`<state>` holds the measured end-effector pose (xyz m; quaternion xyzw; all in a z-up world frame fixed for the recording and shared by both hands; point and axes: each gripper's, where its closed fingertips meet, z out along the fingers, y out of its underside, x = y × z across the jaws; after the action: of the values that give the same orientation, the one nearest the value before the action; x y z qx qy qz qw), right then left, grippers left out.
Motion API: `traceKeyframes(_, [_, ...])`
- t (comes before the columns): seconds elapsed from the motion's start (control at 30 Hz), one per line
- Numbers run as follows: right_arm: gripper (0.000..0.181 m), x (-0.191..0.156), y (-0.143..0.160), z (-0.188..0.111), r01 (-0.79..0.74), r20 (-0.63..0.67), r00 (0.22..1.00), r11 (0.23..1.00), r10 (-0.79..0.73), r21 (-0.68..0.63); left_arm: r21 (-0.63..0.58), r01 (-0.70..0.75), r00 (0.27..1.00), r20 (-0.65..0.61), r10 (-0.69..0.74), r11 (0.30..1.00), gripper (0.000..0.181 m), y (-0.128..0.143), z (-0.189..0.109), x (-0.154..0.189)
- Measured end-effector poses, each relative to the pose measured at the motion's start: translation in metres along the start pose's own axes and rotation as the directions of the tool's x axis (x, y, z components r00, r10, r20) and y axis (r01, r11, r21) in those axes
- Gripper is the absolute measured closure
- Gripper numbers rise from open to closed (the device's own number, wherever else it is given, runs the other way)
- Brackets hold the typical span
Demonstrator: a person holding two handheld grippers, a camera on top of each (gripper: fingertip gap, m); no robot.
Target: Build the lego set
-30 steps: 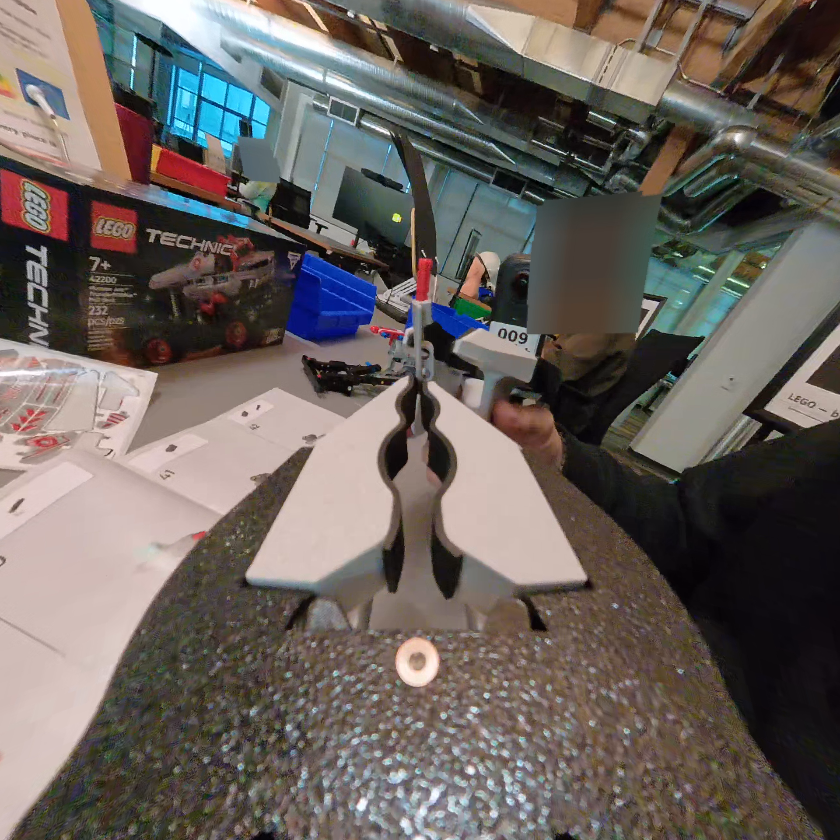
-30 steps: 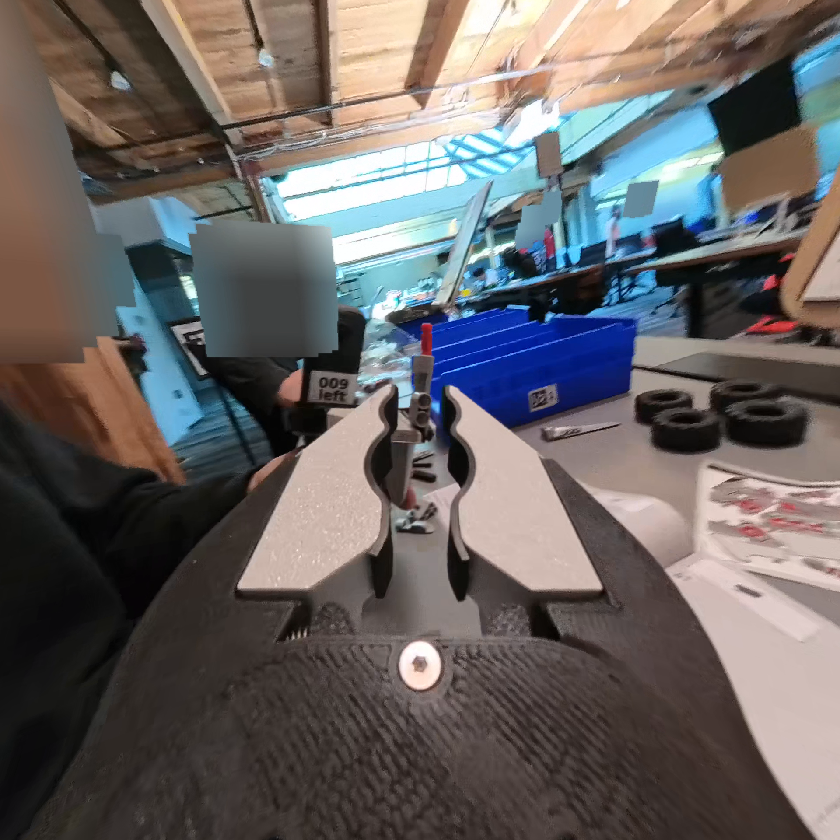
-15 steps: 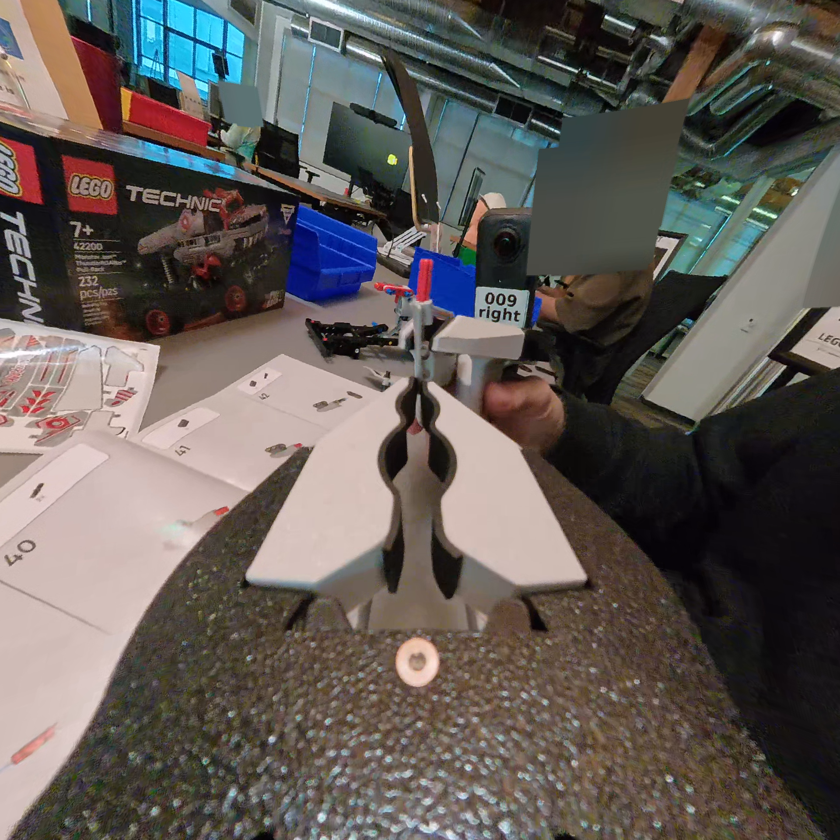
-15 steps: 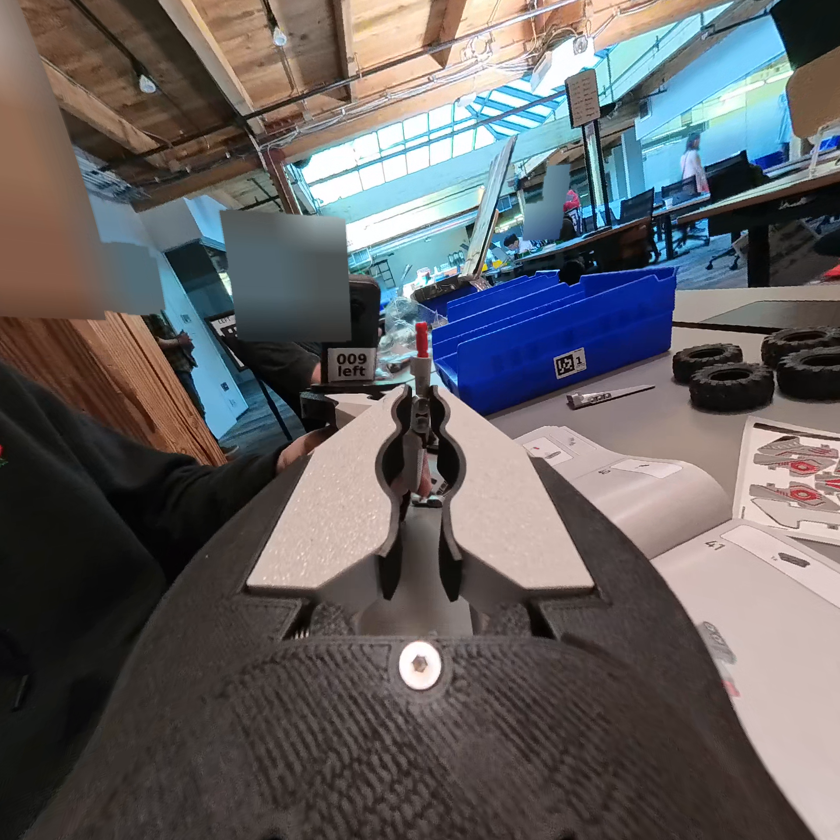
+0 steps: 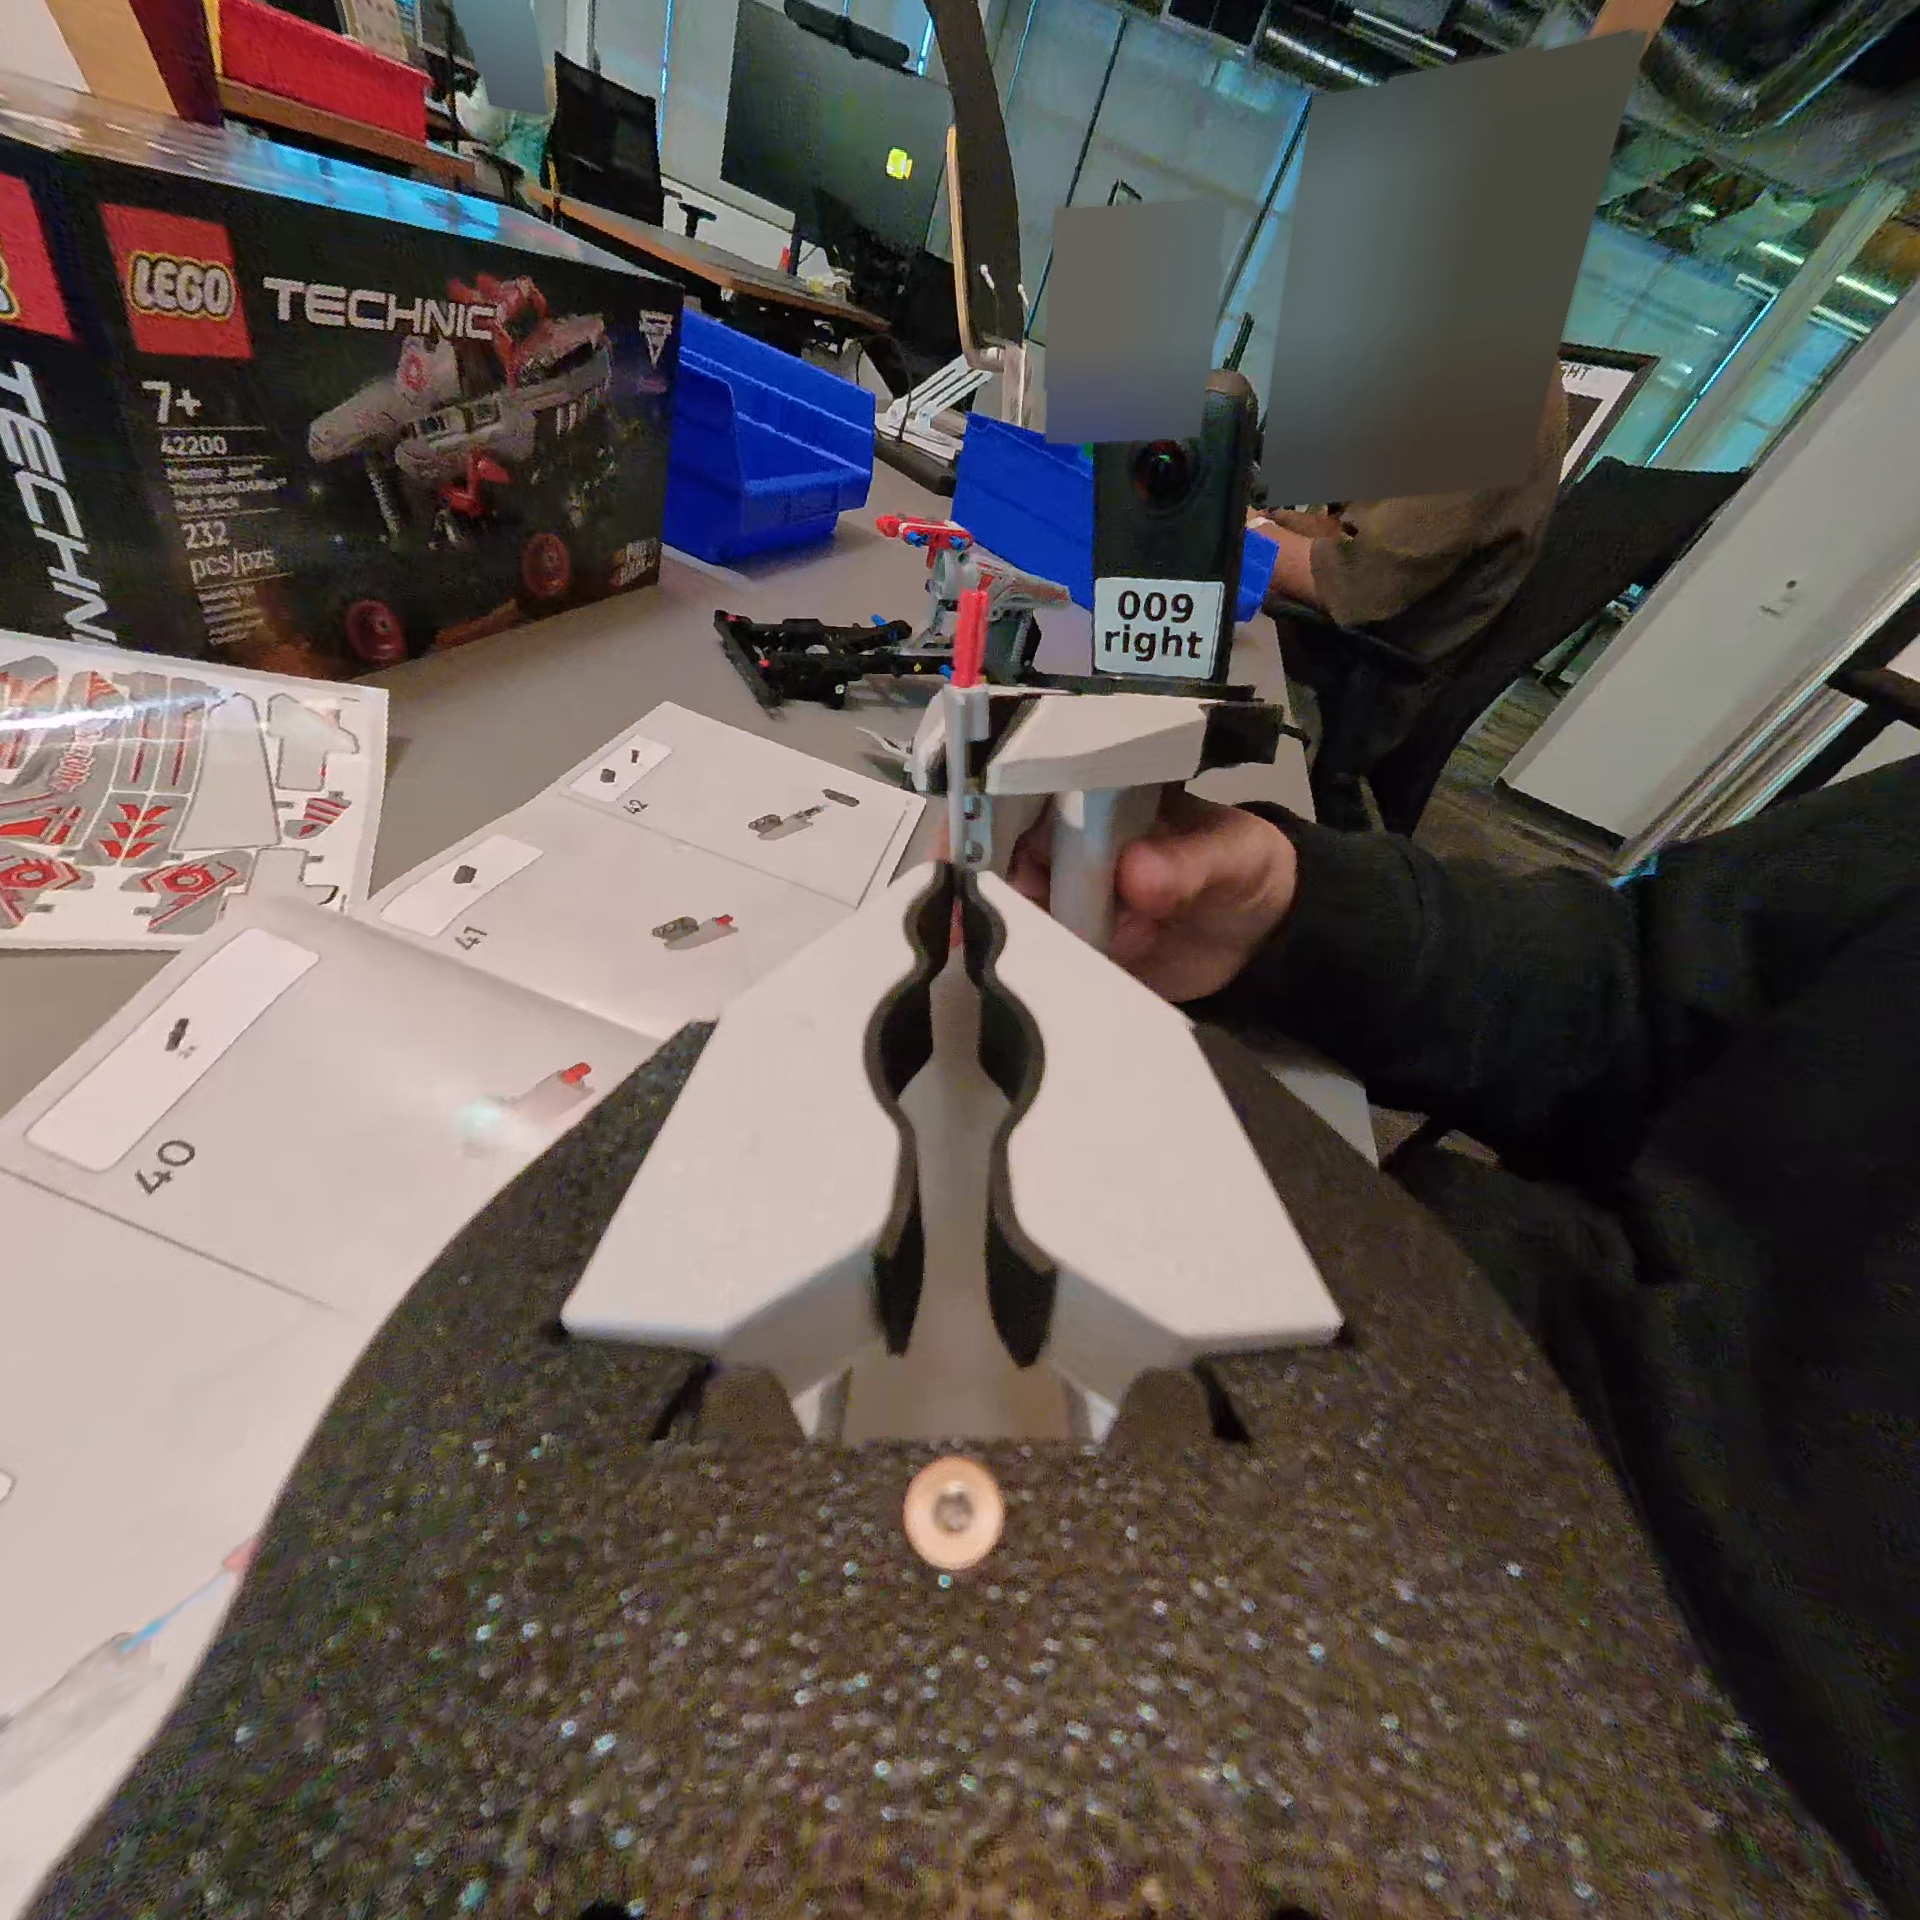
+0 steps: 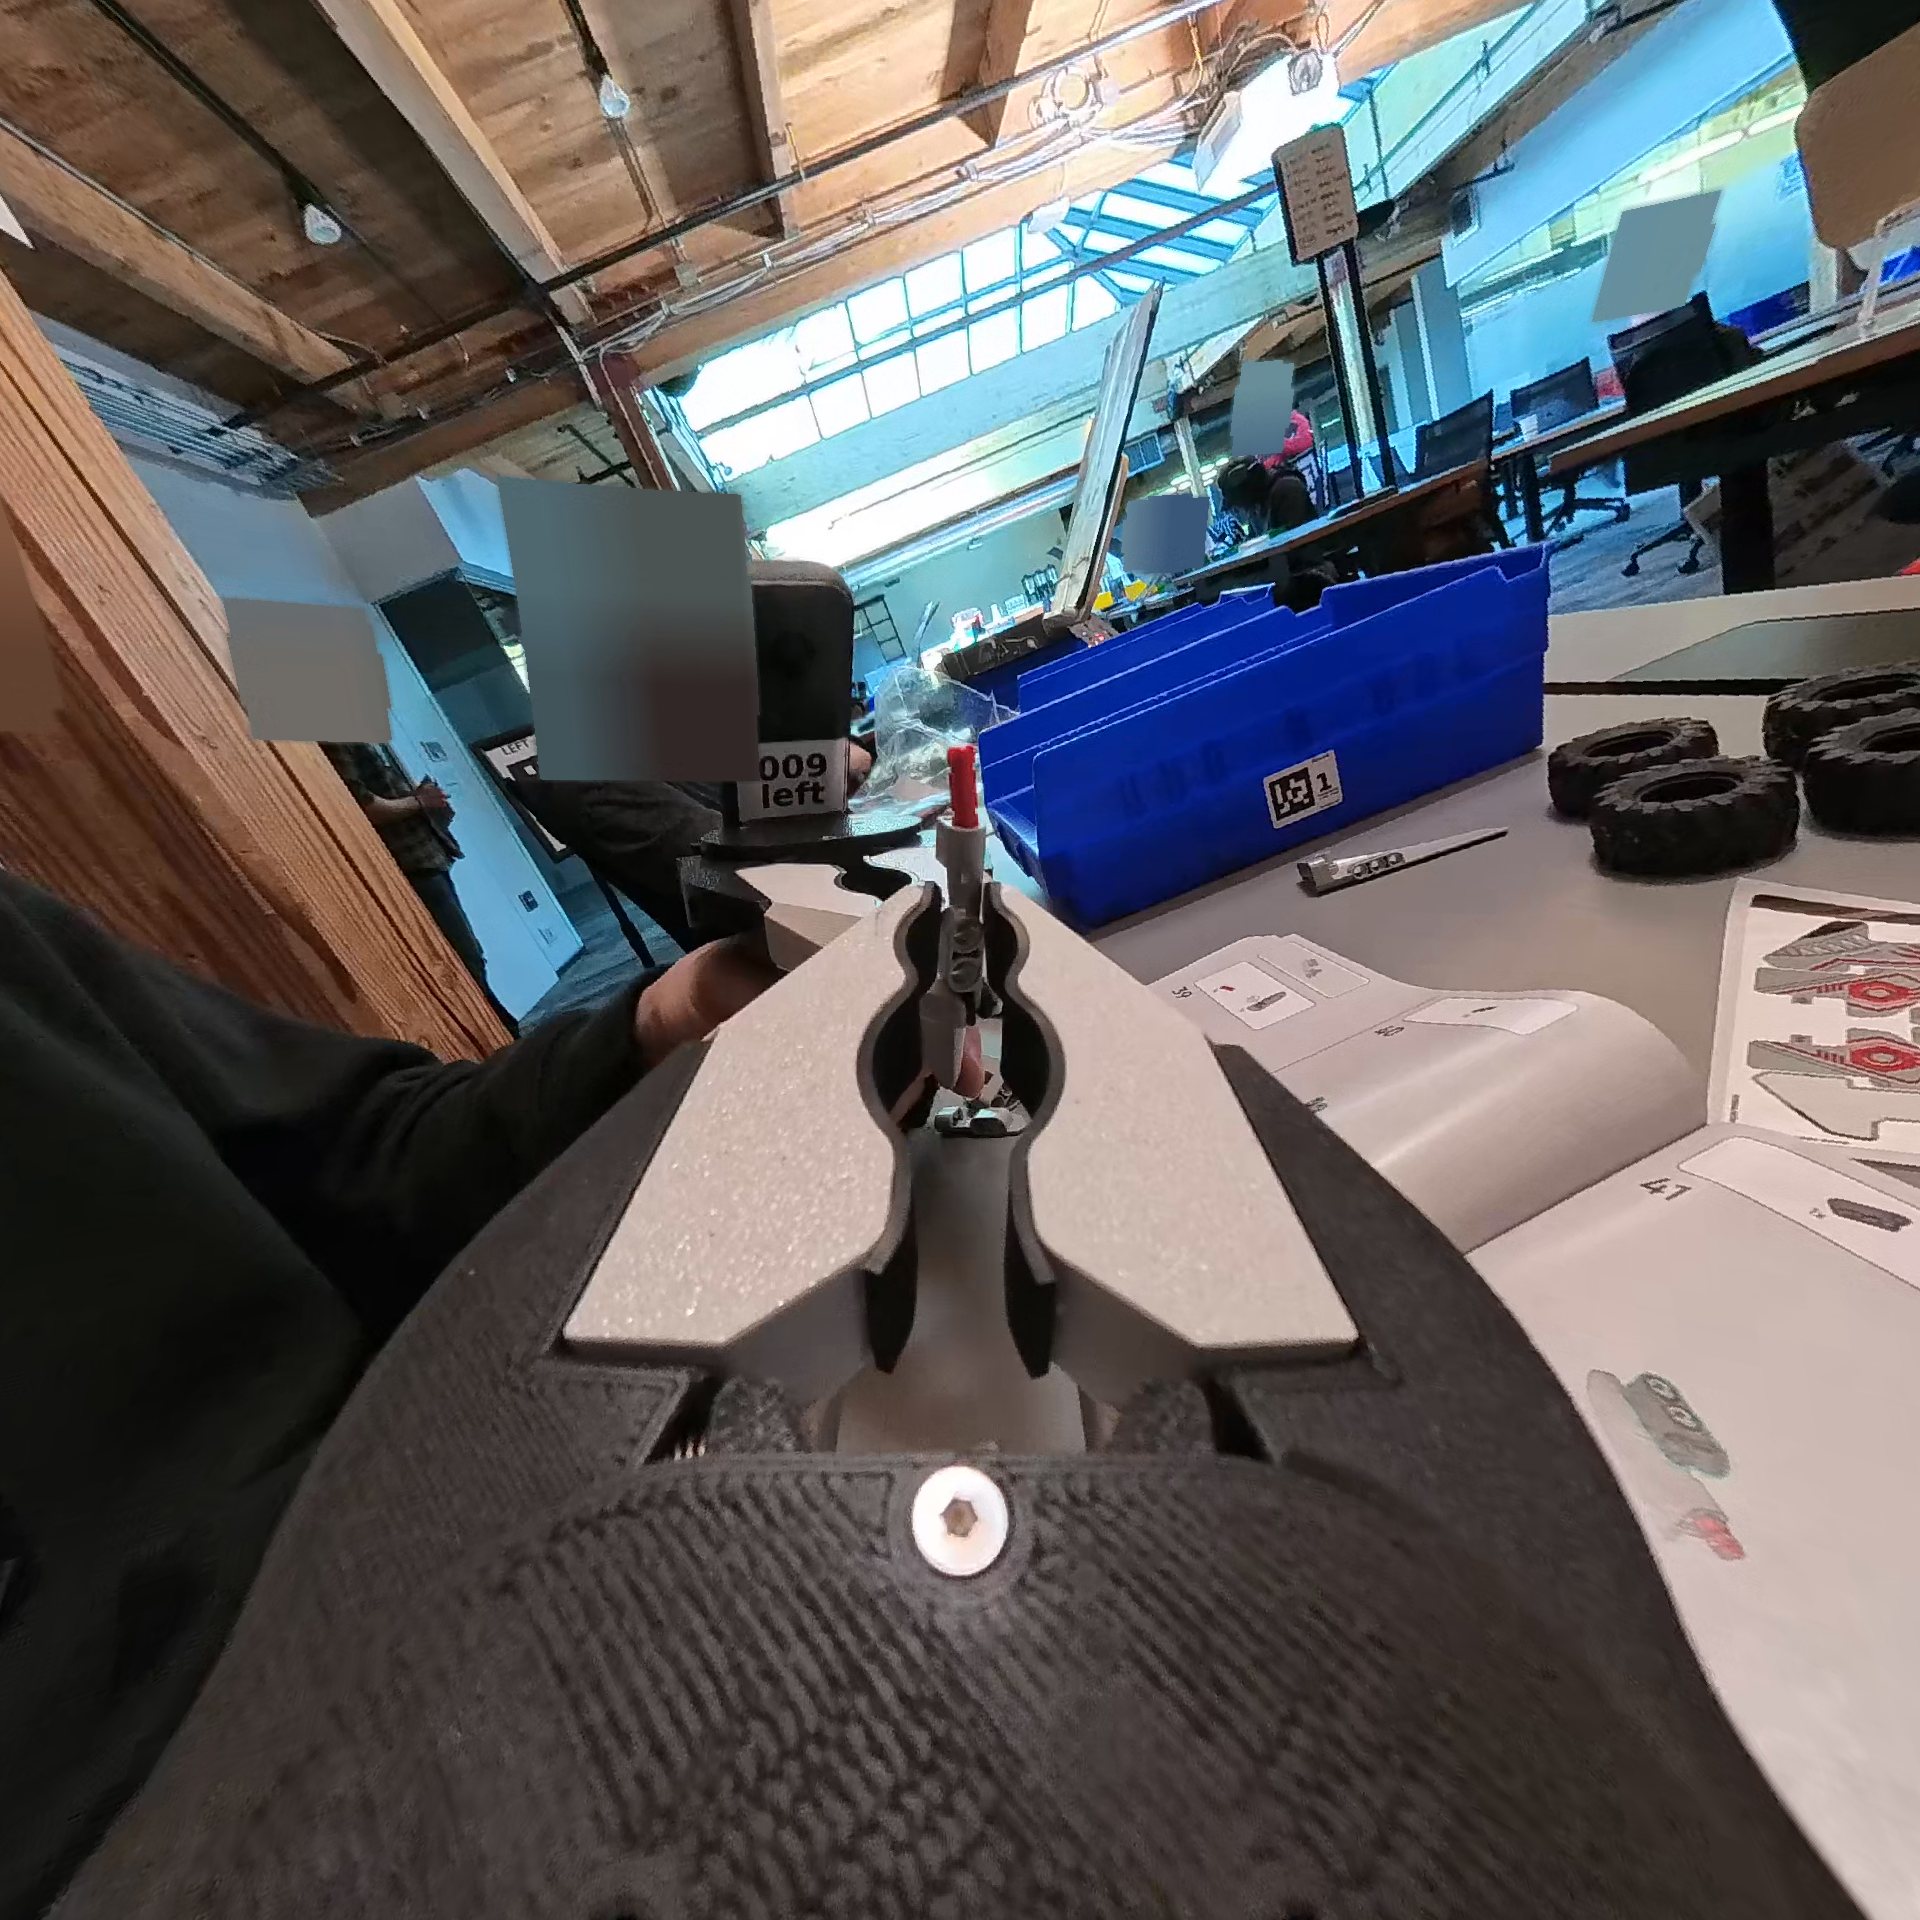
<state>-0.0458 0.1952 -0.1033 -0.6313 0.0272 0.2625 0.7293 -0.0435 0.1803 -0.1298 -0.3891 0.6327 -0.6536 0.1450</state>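
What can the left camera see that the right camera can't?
Only the left wrist view shows the big toy box, the half-built black frame on the table and the right tongs from the side.

Only the right wrist view shows the black tires, a loose gray piece and the wooden ceiling.

Both show the gray piece with a red pin pinched by both tongs, the open booklet, the sticker sheet and blue bins.

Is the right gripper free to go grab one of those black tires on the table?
Probably not yet: the right gripper is shut on the grey piece with a red pin. The black tires lie unblocked.
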Motion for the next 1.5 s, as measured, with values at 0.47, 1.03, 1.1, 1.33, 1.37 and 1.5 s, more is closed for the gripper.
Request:
traceKeyframes(0.47, [0.180, 0.005, 0.001, -0.002, -0.011, -0.024, 1.000, 1.000, 0.011, 0.001, -0.011, -0.049, 0.998, 0.030, 0.049, 0.999, 0.181, 0.002, 0.000, -0.003])
traceKeyframes(1.03, [0.181, 0.001, 0.006, -0.001, -0.142, 0.047, 0.989, 0.990, 0.142, -0.016, -0.280, -0.792, 0.489, 0.241, 0.838, 0.542, 0.151, -0.028, -0.027, 0.000])
traceKeyframes(1.1, [0.180, -0.003, 0.008, 0.000, -0.149, 0.073, 0.986, 0.988, 0.151, -0.033, -0.295, -0.824, 0.443, 0.199, 0.874, 0.484, 0.150, -0.026, -0.026, 0.006])
traceKeyframes(1.33, [0.180, -0.006, 0.028, 0.005, -0.194, 0.078, 0.974, 0.965, 0.210, -0.177, -0.389, -0.854, 0.332, 0.102, 0.938, 0.345, 0.143, -0.018, -0.024, 0.006])
traceKeyframes(1.37, [0.180, -0.006, 0.031, 0.005, -0.199, 0.072, 0.974, 0.960, 0.217, -0.199, -0.407, -0.852, 0.319, 0.090, 0.943, 0.327, 0.143, -0.016, -0.025, 0.004])
traceKeyframes(1.5, [0.180, -0.003, 0.041, 0.003, -0.235, 0.044, 0.966, 0.933, 0.256, -0.272, -0.434, -0.851, 0.311, 0.033, 0.950, 0.294, 0.143, -0.004, -0.024, 0.002])
